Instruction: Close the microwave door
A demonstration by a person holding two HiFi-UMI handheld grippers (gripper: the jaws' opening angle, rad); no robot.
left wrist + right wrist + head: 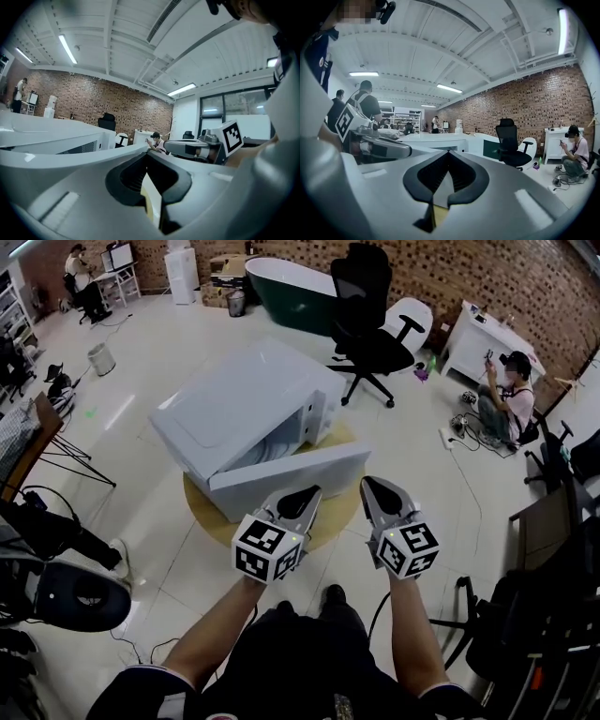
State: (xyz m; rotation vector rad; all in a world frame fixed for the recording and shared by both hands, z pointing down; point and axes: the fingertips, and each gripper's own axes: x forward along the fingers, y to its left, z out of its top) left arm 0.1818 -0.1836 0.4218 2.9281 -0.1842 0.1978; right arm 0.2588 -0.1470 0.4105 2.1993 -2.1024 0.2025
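Observation:
A white microwave (244, 404) sits tilted on a round wooden table (333, 521). Its door (291, 472) swings open toward me, a long white panel across the front. My left gripper (309, 493) is shut and empty, its tips just at the door's near edge; I cannot tell if they touch. My right gripper (371, 486) is also shut and empty, level with the door's right end and slightly apart from it. In the left gripper view the jaws (146, 153) meet, with the microwave (47, 136) to the left. In the right gripper view the jaws (447, 153) meet too.
A black office chair (370, 324) stands behind the microwave, and a dark green bathtub (286, 292) further back. A person (506, 395) sits on the floor at right near a white desk (473, 338). Cables and dark gear (56, 587) lie at my left.

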